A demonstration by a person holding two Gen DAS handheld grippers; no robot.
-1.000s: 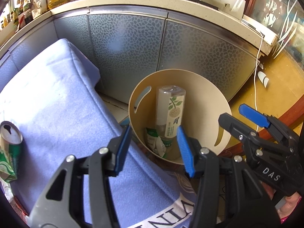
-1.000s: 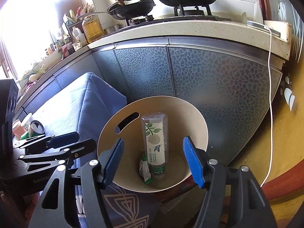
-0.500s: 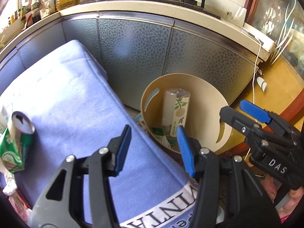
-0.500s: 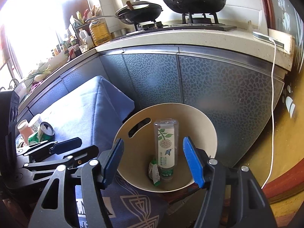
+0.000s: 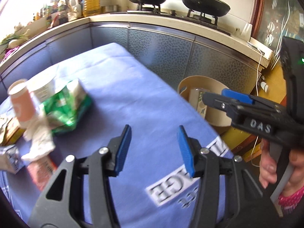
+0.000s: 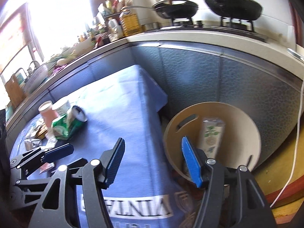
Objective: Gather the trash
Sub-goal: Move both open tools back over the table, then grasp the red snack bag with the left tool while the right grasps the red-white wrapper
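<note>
While both jaws gape empty (right's closing), "VINTAGE" across blue cloth (image 6: pixel 131 114), "DAS" on right gripper (image 5: pixel 235 102).

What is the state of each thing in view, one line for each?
Bin: upright on the floor, holds trash.
Bottle: inside the bin, leaning on its wall.
Can: lying on the cloth, dented.
Paper cup: on the cloth, tilted.
Tissue: crumpled.
Left gripper: open, empty.
Right gripper: fingers closing, nothing between them.
</note>
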